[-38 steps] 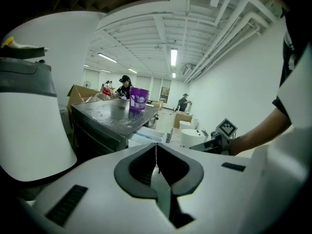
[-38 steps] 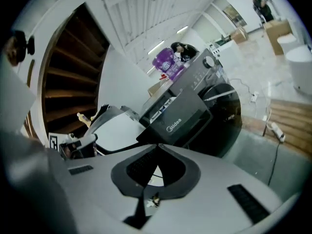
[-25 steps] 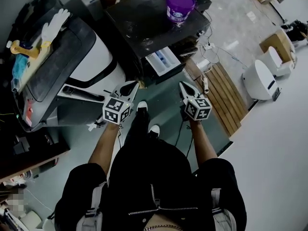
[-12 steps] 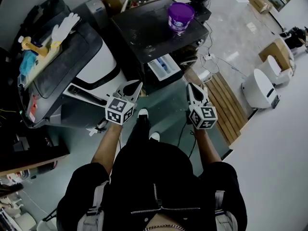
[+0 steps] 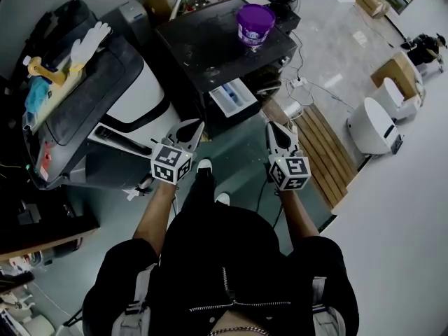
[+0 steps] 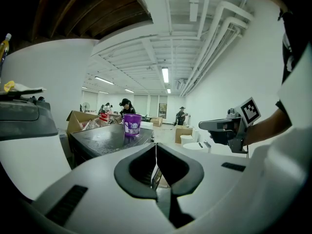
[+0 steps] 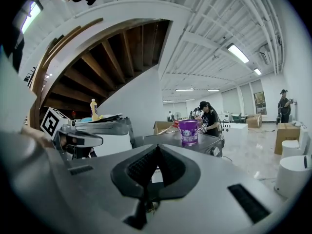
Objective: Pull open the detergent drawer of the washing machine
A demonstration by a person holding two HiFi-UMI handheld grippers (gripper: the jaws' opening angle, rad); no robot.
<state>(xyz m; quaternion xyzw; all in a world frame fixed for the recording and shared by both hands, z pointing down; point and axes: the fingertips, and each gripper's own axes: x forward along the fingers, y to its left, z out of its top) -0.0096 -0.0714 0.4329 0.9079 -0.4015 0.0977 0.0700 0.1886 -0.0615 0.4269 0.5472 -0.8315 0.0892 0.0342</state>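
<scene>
At the front of the washing machine, the detergent drawer juts out, white tray with blue insert showing. The pull looks done, likely nothing left. Left claw and right claw are both closed and empty, held well short of the drawer. Only the head view shows the drawer clearly. The left gripper view and right gripper view add the purple tub side-on atop the machine, with people behind it.
</scene>
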